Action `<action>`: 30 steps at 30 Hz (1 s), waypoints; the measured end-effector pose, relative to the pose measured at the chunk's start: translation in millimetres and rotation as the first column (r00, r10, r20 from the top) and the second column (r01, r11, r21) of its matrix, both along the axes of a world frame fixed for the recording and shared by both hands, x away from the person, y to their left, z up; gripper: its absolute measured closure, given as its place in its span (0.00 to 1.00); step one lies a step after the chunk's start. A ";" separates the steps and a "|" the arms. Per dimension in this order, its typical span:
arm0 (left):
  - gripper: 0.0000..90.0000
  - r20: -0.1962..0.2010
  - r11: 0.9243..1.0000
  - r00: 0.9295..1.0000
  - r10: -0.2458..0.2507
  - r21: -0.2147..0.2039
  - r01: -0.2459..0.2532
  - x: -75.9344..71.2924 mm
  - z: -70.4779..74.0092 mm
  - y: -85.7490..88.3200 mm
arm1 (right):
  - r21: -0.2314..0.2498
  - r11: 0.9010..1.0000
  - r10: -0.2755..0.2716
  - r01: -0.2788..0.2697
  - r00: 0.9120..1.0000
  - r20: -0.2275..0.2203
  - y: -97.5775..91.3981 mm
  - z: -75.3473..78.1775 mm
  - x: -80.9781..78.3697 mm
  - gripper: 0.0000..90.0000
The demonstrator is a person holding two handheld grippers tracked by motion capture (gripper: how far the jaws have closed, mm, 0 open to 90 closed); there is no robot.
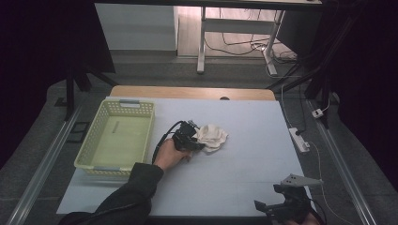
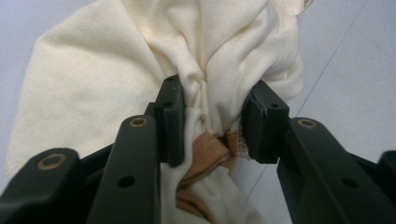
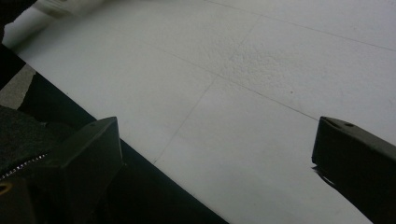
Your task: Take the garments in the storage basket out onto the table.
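A: Where is the cloth [image 1: 212, 136] lying, and in what condition?

B: It is lying crumpled near the middle of the surface [image 1: 234, 173], well apart from the basket [image 1: 141, 110] at the left. In the left gripper view, a bunched fold of the cream cloth [image 2: 140, 70] is sitting between the two black jaws, with a tan inner layer showing below the fold.

A: What is the left claw [image 1: 196, 140] doing?

B: It is reaching the near-left edge of the cloth, low over the surface. Its jaws are standing partly apart with the fold between them. The left pad is lying against the fabric; the right pad appears to be just touching it or just off it. My judgement: the pads are not pressing firmly, so this is not a secure grip. Bunching the fabric into a ridge is giving narrow jaws something thick to bite on.

A: And the right claw [image 1: 281, 206]?

B: It is waiting at the near right edge of the surface, well apart from the cloth. In the right gripper view its jaws are standing wide, with nothing between them.

A: Why is the basket placed there?

B: Probably as the receptacle. It is sitting open-topped within the left arm's reach, so the cloth looks to be heading there.

A: The risk?

B: A loose fold may be slipping out on lifting.
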State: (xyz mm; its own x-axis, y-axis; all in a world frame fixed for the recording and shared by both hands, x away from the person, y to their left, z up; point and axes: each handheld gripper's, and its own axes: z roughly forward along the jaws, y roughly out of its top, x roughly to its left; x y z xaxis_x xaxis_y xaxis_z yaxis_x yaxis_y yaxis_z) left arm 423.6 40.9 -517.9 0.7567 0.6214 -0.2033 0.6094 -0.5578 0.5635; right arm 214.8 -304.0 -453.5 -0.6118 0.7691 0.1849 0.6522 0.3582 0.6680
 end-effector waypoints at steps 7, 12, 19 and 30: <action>0.55 0.022 1.000 1.000 -0.011 -0.012 0.011 0.4 3.6 -0.3 | 0.003 1.000 0.000 0.000 1.000 -0.001 -0.3 0.0 -0.1 0.02; 0.40 0.065 1.000 0.998 -0.020 -0.017 0.021 -1.0 7.5 -1.6 | 0.002 1.000 0.000 0.000 1.000 -0.001 -0.2 0.0 -0.1 0.02; 0.19 0.071 0.998 0.997 -0.023 -0.055 0.027 -1.3 12.2 0.5 | 0.000 1.000 0.000 0.000 1.000 -0.001 0.0 0.0 -0.2 0.02; 0.00 0.116 0.994 0.992 -0.041 -0.091 0.052 -6.9 25.7 -0.2 | 0.001 1.000 -0.002 0.002 1.000 -0.002 -0.2 0.0 -0.1 0.02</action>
